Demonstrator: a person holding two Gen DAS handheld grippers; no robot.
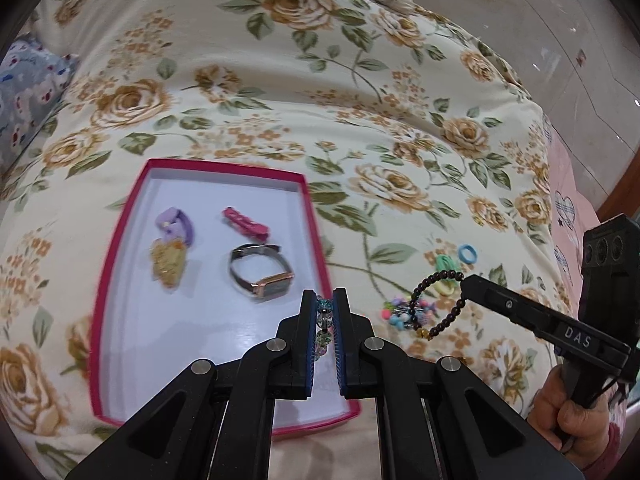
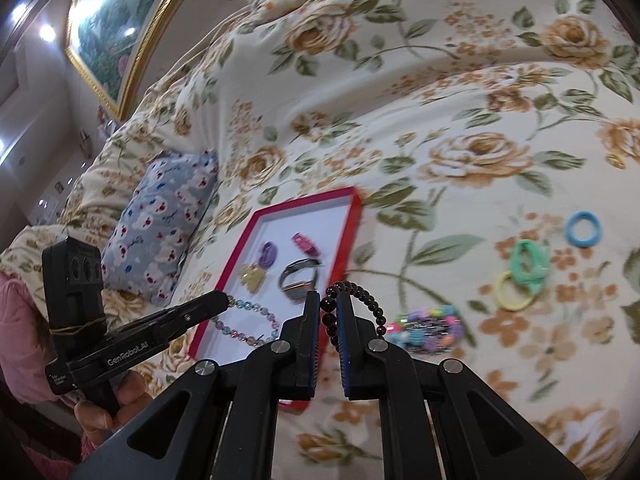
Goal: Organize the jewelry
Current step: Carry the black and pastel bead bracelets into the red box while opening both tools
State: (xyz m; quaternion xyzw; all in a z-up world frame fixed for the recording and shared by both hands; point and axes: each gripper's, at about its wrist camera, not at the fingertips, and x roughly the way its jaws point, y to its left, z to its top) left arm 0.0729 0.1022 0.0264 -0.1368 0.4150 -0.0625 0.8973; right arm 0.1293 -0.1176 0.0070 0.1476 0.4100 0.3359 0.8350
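Observation:
A red-rimmed tray (image 1: 120, 240) (image 2: 356, 216) with a white floor lies on the floral bed cover. In it are a purple clip (image 1: 176, 224), a gold piece (image 1: 168, 268), a pink clip (image 1: 245, 223) and a watch (image 1: 260, 276) (image 2: 298, 280). My left gripper (image 1: 324, 304) (image 2: 230, 300) is shut on a pastel glass bead bracelet (image 1: 325, 320) (image 2: 248, 322) that hangs over the tray's near part. My right gripper (image 2: 329, 304) (image 1: 462, 282) is shut on a dark bead bracelet (image 2: 360, 300) (image 1: 440, 308), held above the cover right of the tray.
On the cover right of the tray lie a multicolour bead bracelet (image 2: 428, 328) (image 1: 404, 314), a blue hair tie (image 2: 583, 229) (image 1: 467, 254), a green one (image 2: 530, 260) and a yellow one (image 2: 514, 292). A blue patterned pillow (image 2: 160, 216) lies left of the tray.

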